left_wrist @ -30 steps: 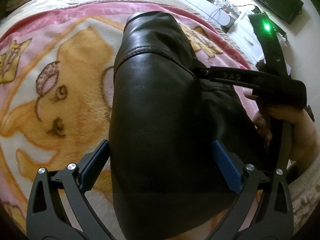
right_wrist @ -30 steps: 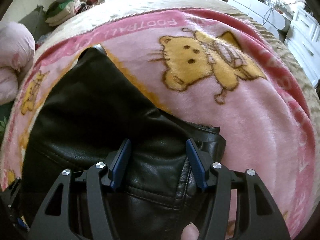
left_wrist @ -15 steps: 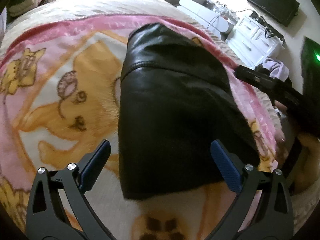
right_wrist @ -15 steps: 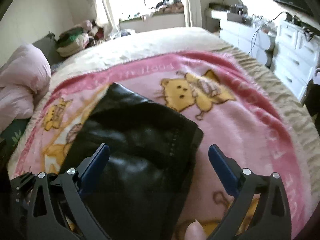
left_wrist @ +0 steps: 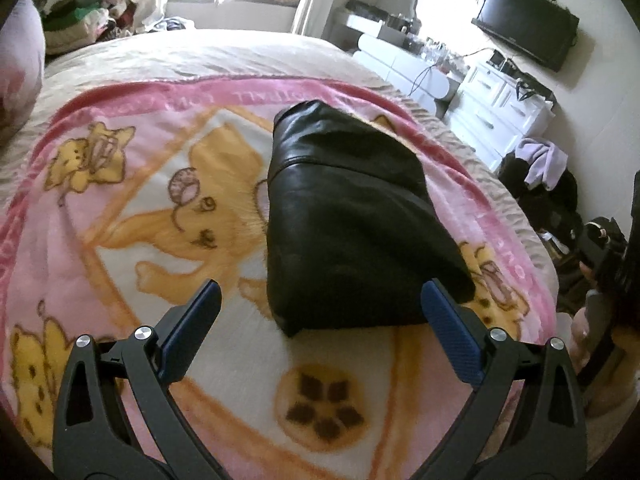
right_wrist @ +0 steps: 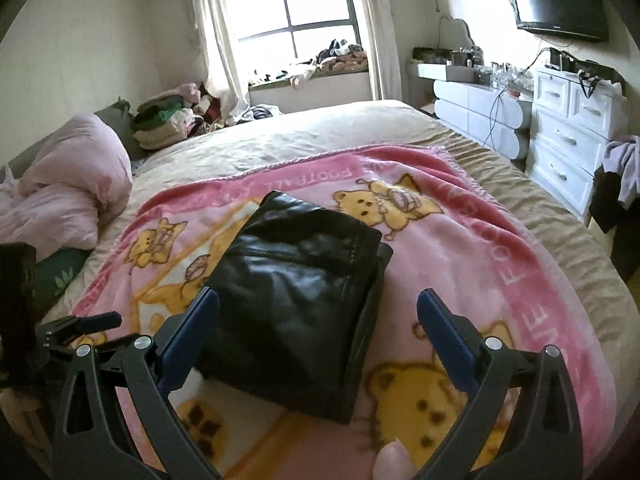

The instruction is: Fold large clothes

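Jacket: black leather, folded into a bundle, lying on pink bear blanket on the bed, centre of frame in both views.
My right gripper: jaws just opened, now fully wide, nothing held, above jacket's near edge.
My left gripper: wide open too, empty, clear of jacket.

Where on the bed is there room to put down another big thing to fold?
The pink blanket is bare right of the folded black jacket, out to the beige bed edge. The beige cover beyond the blanket, toward the window, is bare too. It is crowded by the pink duvet and clothes pile at the far left.
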Motion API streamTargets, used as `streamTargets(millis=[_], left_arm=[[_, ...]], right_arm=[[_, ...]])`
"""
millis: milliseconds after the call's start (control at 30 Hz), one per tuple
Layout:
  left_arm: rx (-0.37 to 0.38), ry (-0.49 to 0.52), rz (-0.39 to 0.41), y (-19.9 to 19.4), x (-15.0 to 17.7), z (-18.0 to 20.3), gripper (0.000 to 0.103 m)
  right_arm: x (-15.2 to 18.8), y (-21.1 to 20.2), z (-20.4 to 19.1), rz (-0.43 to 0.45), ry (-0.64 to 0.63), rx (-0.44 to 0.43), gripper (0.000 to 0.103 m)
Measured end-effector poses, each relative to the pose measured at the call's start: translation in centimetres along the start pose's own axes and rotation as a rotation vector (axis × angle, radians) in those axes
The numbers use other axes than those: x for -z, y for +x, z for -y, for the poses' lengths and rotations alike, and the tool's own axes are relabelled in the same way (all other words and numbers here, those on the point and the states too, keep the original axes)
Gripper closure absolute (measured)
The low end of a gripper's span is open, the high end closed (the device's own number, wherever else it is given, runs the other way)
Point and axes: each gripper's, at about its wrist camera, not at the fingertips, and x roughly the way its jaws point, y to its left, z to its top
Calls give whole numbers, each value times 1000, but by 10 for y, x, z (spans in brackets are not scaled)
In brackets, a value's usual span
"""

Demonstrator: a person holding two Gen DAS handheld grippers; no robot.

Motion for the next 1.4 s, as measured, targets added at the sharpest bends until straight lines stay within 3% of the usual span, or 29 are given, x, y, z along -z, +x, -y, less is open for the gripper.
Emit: streamTargets(millis=[367, 633, 833, 1400], left_arm=[[-24, 60, 91, -36, 44, 9, 9], [-30, 22, 83, -36, 74, -2, 9], [-79, 41, 79, -33, 83, -1, 9], [-114, 35, 82, -32, 85, -3, 9]], right_arm=[[60, -40, -17, 48, 24, 50, 4], [106, -45, -32, 36, 7, 95, 4], [114, -41, -37, 14, -14, 113, 4], [121, -38, -33, -10, -14, 102, 4]])
